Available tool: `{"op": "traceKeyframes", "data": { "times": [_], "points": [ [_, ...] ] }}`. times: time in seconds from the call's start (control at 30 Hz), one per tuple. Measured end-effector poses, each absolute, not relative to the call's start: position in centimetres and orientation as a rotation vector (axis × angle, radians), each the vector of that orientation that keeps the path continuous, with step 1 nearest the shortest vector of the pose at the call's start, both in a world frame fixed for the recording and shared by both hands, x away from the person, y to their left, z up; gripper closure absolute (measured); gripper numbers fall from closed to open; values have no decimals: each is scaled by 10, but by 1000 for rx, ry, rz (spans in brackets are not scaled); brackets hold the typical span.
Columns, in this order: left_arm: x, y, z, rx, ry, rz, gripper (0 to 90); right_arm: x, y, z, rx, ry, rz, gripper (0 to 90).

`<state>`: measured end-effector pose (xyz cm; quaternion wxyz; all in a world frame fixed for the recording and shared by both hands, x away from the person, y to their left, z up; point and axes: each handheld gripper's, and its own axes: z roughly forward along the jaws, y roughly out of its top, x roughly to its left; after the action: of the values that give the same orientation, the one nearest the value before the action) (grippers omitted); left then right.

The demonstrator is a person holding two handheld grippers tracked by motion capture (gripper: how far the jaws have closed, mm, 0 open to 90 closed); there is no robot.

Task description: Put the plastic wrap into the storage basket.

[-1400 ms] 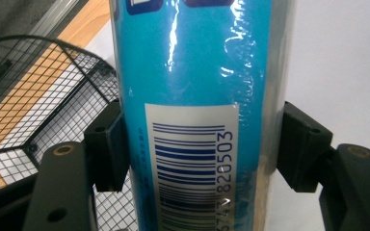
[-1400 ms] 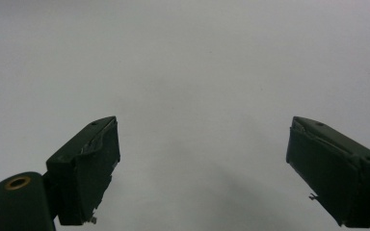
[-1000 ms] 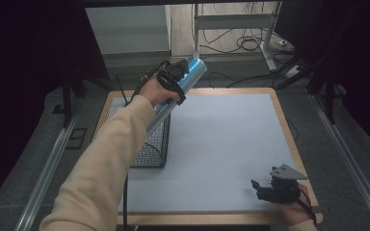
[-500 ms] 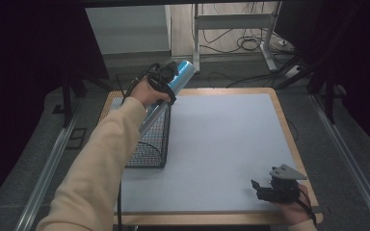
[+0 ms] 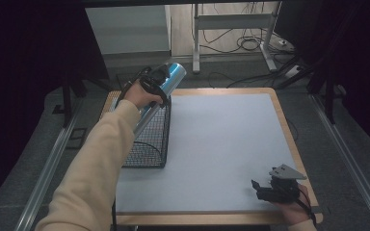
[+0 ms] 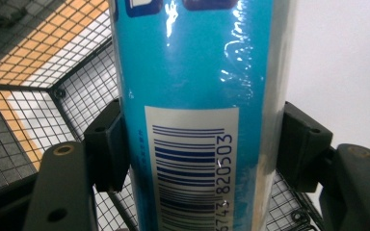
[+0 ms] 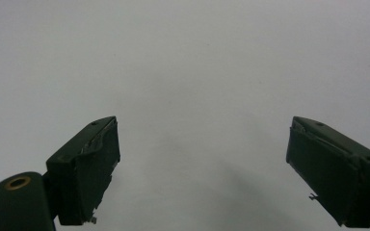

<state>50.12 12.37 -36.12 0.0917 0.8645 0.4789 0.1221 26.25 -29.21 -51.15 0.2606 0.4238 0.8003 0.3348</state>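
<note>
A long shiny blue tube [image 5: 166, 83] with a barcode label [image 6: 192, 159] is clamped between the jaws of my left gripper [image 5: 152, 83], which is shut on it. The tube leans with its top end toward the far side and its lower end down inside the black wire basket [image 5: 149, 144] at the table's left. In the left gripper view both pads press on the tube's sides, with basket mesh [image 6: 33, 96] behind. My right gripper [image 5: 265, 188] rests near the table's front right corner, open, with nothing between its fingers [image 7: 89, 163] above the white mat.
A white mat [image 5: 221, 139] covers the wooden table [image 5: 291, 139]. The wire basket stands along its left edge. Beyond the far edge there are a desk frame and cables [image 5: 241, 43] on the floor. Metal rails [image 5: 48, 168] run along both sides of the table.
My left hand has carried the tube leftward and lower, so that it now leans into the basket. The right gripper has stayed in place.
</note>
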Motion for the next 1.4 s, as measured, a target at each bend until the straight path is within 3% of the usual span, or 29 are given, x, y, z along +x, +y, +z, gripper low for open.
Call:
{"op": "traceKeyframes", "data": {
  "times": [0.73,1.4],
  "points": [
    [520,138,-410,2598,1516,372,316,261,-293,-510,1147,2156,906,119],
    [524,139,-431,2617,1539,371,315,262,-293,-511,1148,2156,903,119]
  ]
}}
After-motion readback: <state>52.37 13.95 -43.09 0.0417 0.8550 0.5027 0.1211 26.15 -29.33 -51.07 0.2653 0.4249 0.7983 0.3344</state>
